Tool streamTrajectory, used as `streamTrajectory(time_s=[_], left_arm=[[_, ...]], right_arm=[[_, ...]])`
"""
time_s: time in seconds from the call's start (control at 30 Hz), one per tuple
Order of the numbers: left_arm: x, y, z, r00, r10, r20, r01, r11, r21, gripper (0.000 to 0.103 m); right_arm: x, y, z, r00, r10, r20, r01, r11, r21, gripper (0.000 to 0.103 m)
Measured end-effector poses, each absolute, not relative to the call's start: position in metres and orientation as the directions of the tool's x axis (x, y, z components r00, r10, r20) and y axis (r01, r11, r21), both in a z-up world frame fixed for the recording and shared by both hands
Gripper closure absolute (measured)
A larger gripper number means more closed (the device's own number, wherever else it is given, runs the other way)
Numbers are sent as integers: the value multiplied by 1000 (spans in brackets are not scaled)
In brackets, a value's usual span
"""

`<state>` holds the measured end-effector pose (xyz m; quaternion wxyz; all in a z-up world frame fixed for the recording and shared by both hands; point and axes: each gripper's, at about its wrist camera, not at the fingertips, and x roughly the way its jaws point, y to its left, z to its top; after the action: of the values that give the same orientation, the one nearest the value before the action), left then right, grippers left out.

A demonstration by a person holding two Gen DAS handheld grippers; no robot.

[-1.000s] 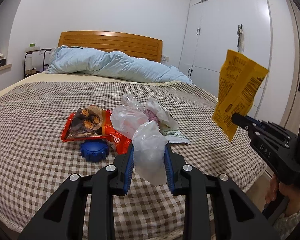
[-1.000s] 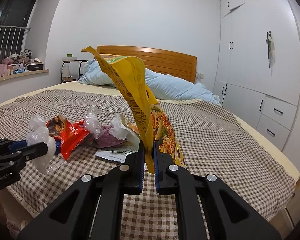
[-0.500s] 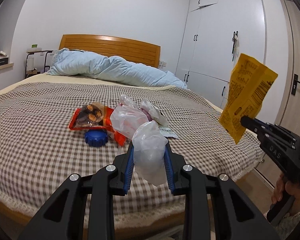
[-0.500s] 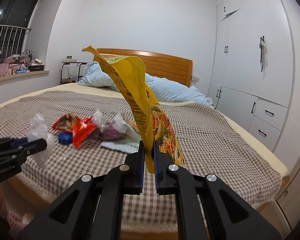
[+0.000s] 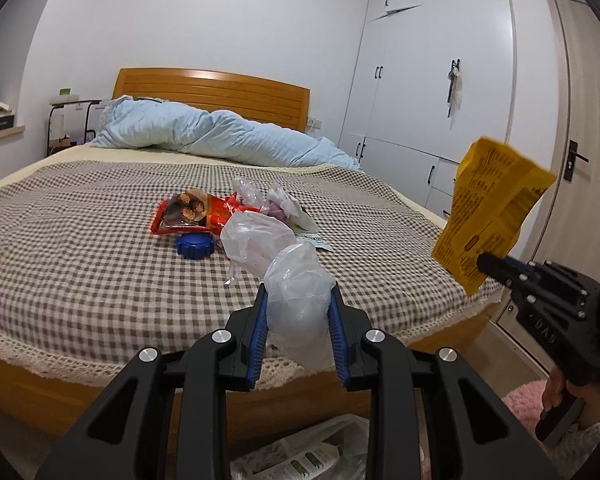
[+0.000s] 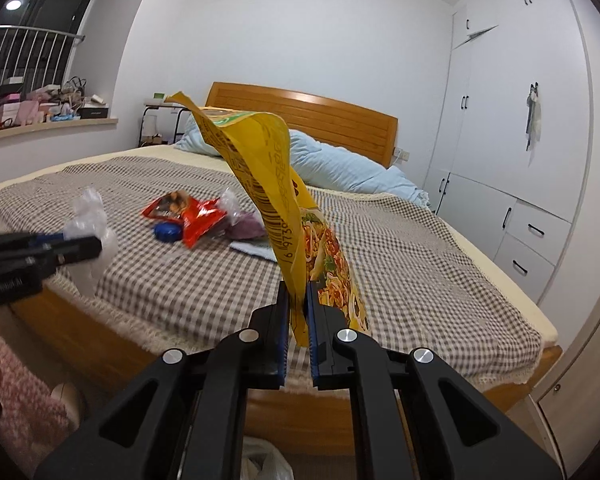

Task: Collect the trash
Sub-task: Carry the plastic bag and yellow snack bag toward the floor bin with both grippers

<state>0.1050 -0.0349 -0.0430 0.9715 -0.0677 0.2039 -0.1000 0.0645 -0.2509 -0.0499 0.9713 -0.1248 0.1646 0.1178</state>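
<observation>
My left gripper (image 5: 298,300) is shut on a crumpled clear plastic bag (image 5: 296,300), held in the air just off the foot of the bed; from the right wrist view the same bag (image 6: 90,220) shows at the left. My right gripper (image 6: 297,294) is shut on a yellow noodle wrapper (image 6: 276,184) that stands up from its pads; in the left wrist view this wrapper (image 5: 494,208) hangs at the right. On the checked bedspread (image 5: 80,248) lie a red snack packet (image 5: 198,216), a blue lid (image 5: 194,246), another clear bag (image 5: 256,240) and a white paper scrap (image 5: 318,242).
A light blue duvet (image 5: 220,140) is bunched at the wooden headboard (image 5: 220,92). White wardrobes (image 5: 428,100) line the right wall. Below the grippers on the floor sits a white plastic bag with trash (image 5: 304,452), beside a pink rug (image 5: 524,404). A hand (image 5: 556,390) holds the right gripper's handle.
Both grippers have drawn back from the bed, each still holding its item. The bed's front edge and frame, the floor and the trash bag below have come into view.
</observation>
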Motion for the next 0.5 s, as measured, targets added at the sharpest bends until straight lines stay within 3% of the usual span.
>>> streamTrajectory(time_s=[0.5], left_arm=[[51, -32, -73, 842, -234, -486, 188, 972, -142, 77]], right_arm=[[25, -247, -105, 818, 237, -524, -373, 912, -170, 95]])
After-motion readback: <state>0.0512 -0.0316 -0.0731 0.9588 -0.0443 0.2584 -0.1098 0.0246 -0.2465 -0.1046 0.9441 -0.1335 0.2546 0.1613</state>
